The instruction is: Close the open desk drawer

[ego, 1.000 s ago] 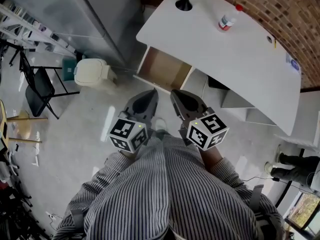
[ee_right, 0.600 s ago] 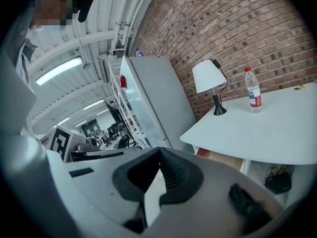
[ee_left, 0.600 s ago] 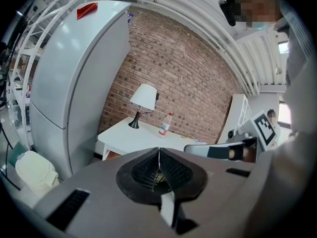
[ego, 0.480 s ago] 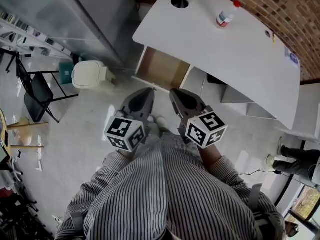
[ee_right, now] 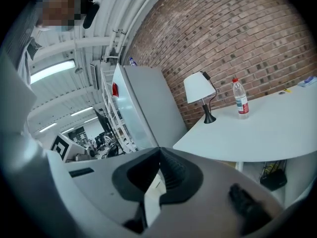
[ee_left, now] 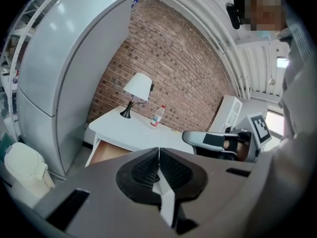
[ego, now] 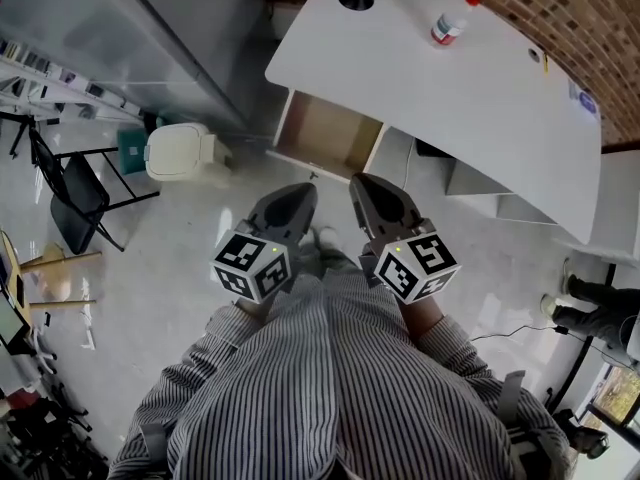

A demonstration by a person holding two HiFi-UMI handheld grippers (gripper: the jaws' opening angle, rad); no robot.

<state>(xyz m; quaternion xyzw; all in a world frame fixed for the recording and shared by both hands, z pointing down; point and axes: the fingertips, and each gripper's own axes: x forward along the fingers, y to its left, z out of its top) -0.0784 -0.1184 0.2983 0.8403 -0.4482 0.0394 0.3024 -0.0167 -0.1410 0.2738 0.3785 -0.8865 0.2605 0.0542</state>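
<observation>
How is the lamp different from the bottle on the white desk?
The lamp has a white shade on a black stem and foot; the bottle is clear with a red cap. The lamp looks taller and wider than the bottle. The lamp stands at the desk's end by the tall grey cabinet; the bottle stands further along. Both stand upright on the desk.

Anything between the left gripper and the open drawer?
Nothing but bare floor between the left gripper and the drawer, by the head view.
</observation>
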